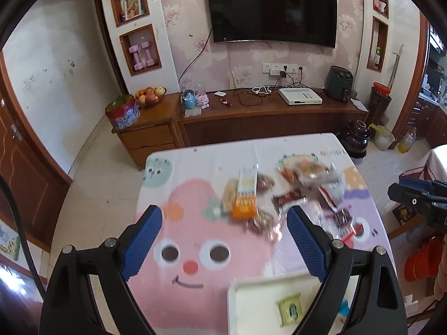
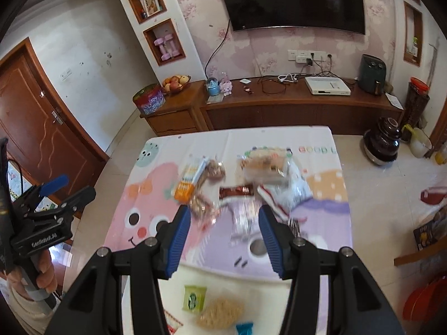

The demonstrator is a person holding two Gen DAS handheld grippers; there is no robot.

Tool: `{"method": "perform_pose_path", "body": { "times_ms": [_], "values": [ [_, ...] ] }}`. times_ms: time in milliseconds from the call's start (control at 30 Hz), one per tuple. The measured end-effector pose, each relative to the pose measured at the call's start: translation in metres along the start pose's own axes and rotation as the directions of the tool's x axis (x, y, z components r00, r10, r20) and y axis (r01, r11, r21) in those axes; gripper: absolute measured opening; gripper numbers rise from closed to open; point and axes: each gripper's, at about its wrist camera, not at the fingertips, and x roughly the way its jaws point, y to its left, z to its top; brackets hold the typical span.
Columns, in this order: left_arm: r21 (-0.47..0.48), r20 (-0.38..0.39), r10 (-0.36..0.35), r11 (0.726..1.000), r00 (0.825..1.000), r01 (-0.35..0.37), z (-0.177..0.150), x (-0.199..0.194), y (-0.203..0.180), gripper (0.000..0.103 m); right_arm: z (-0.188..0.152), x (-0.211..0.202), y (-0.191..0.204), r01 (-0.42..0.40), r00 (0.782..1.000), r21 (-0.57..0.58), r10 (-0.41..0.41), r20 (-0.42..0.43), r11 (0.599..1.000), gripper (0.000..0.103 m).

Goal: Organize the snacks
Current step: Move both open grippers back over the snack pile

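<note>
Snacks lie heaped mid-table on the cartoon tablecloth, blurred beyond counting. One orange-and-white box is clear, its long axis pointing away toward the television. White tray at the near edge, partly cut off, holds three visible packets. Left gripper gapes wide, empty; right gripper stands narrower, also empty.

Snack pile lies beyond, probably clear of, tray.
</note>
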Motion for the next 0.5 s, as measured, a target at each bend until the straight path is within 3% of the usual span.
{"method": "perform_pose_path", "body": {
  "times_ms": [233,333,500],
  "values": [
    [0.039,-0.117,-0.040,0.998,0.992,0.045,0.033,0.098,-0.008,0.090,0.025,0.079,-0.014,-0.014,0.990,0.028,0.018,-0.143,0.999,0.056],
    [0.029,-0.191,-0.051,0.998,0.980,0.057,0.028,0.151,-0.012,0.090,0.019,0.127,-0.025,-0.017,0.971,0.060,0.031,-0.238,0.998,0.056],
    [-0.020,-0.302,-0.122,0.992,0.946,0.121,0.010,0.218,-0.020,0.088,-0.004,0.196,-0.046,-0.022,0.924,0.144,0.076,-0.375,0.989,0.056]
  ]
}}
